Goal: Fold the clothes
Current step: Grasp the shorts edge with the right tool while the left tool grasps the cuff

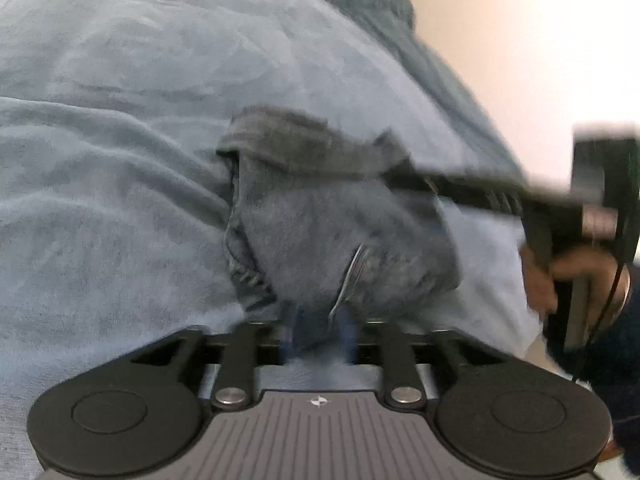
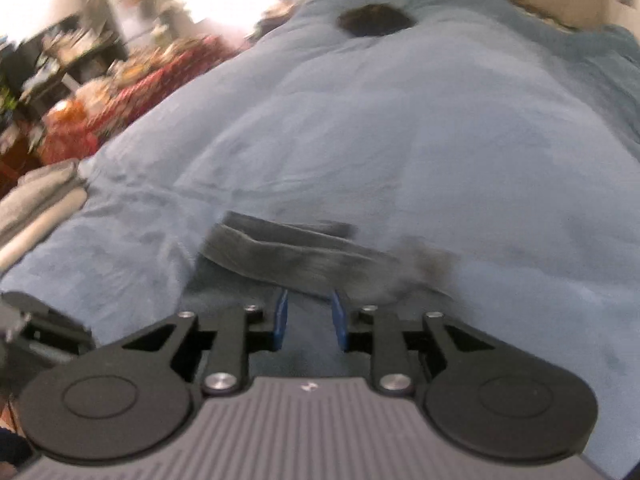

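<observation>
On the wide blue fleece blanket (image 2: pixel 400 128) that covers the bed lies a small dark grey-blue garment with a broad grey waistband (image 1: pixel 320 216), crumpled and not flat. From the left wrist view, the left gripper (image 1: pixel 318 340) is low at the near edge of this garment; its blue fingers (image 1: pixel 290 332) stand a little apart with cloth between them, but the picture is blurred and I cannot tell if they really pinch it. The right gripper (image 2: pixel 308 316) has its blue fingers (image 2: pixel 282 316) apart, and the waistband passes just over their tips; the jaws are not closed on the cloth. From the left view, a person's hand (image 1: pixel 576 276) holds the handle of the right tool at the right edge. Far on the blanket lies a dark round object (image 2: pixel 374 20), too blurred to name. Beside the bed at left lie folded light grey cloths (image 2: pixel 44 196).
</observation>
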A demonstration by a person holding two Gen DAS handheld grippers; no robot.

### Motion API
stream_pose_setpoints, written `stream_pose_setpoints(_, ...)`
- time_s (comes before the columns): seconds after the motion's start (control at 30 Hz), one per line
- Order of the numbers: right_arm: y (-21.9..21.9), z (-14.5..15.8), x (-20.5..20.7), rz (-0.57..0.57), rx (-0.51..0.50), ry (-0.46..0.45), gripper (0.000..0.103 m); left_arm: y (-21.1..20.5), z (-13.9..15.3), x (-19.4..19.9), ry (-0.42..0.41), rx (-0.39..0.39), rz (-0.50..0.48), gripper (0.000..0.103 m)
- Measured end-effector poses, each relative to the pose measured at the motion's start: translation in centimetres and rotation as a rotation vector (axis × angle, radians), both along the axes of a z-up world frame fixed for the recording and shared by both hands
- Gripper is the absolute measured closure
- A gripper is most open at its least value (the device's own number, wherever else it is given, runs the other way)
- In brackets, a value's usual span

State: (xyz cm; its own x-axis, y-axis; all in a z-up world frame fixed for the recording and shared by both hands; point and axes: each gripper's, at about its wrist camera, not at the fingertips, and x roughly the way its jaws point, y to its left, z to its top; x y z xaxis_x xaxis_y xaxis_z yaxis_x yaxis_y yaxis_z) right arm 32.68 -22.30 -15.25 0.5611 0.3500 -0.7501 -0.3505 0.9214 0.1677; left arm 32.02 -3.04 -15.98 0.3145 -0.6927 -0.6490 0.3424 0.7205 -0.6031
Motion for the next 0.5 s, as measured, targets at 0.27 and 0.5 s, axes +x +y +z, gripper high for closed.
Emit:
stream_pose_setpoints(0.27,-6.7,-1.5,-2.6,-0.171,0.122,0.076,0.032,1.3,0.3,4.3,0.012,-0.009,0.095,0.036)
stream_pose_setpoints(0.5,-7.5,-5.2,-0.3,-0.245,0.321,0.181,0.033,-0.1,-4.7,7.8,0.173,-0.052,0.073,0.037)
